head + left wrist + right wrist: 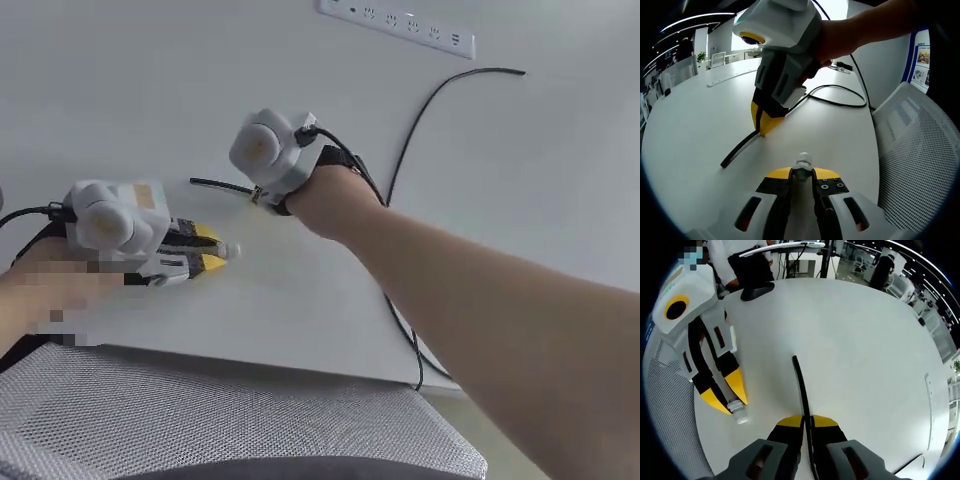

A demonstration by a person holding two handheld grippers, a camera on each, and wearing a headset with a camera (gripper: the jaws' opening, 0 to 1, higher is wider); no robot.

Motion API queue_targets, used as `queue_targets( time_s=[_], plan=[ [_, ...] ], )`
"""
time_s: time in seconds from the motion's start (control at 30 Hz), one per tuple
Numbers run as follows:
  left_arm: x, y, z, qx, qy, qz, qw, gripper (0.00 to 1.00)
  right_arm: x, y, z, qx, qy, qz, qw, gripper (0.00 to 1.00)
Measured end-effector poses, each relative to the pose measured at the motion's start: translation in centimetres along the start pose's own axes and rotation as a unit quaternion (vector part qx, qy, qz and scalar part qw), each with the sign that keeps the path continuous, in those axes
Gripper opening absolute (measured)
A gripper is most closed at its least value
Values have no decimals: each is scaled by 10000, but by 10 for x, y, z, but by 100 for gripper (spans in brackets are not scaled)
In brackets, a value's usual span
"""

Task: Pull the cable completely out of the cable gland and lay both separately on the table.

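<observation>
1. Left gripper [801, 173] jaws are closed on the cable gland [802, 161]; right gripper [807, 419] jaws pinch the black cable [800, 385].
2. Cable sits clear of the gland, both low over the table [300, 300].
3. We judge the pull-out done; next, lay each down apart and release.

An open-plan office: a broad white table [300, 300] with a power strip [395, 22] at the head view's top, a mesh chair [920, 150] at the left gripper view's right, and more chairs [717, 59] under ceiling light strips [695, 20] at its upper left.
</observation>
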State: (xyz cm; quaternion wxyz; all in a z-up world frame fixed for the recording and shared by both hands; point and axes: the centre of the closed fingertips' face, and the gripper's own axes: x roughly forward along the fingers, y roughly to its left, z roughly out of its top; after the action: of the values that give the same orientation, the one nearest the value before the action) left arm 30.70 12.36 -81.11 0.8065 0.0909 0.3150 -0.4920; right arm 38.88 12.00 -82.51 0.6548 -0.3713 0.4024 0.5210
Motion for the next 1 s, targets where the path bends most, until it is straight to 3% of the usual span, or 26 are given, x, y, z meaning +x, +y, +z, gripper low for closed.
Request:
queue_targets(
  time_s=[0.17, 0.43, 0.53, 0.63, 0.73, 0.83, 1.0],
  plan=[
    [0, 1, 1, -96, -13, 62, 9999, 22, -3, -8, 1, 32, -133, -157, 9998, 11],
    [-1, 5, 3, -169, -52, 182, 9997, 31, -17, -13, 4, 239, -444, -222, 9985, 16],
    [-2, 4, 4, -181, -48, 208, 9996, 32, -25, -16, 1, 586, -629, -287, 9959, 18],
    [-4, 2, 5, -207, -67, 240, 9995, 34, -34, -19, 0, 645, -834, -350, 9938, 23],
    [-9, -1, 10, -209, -103, 248, 9994, 35, -42, -19, -7, 678, -876, -395, 9931, 25],
    [-11, -2, 11, -281, -114, 272, 9992, 36, -53, -20, -10, 990, -1088, -424, 9882, 28],
    [-19, -3, 14, -357, -107, 328, 9988, 40, -73, -16, -16, 1126, -1380, -400, 9832, 34]
  ],
)
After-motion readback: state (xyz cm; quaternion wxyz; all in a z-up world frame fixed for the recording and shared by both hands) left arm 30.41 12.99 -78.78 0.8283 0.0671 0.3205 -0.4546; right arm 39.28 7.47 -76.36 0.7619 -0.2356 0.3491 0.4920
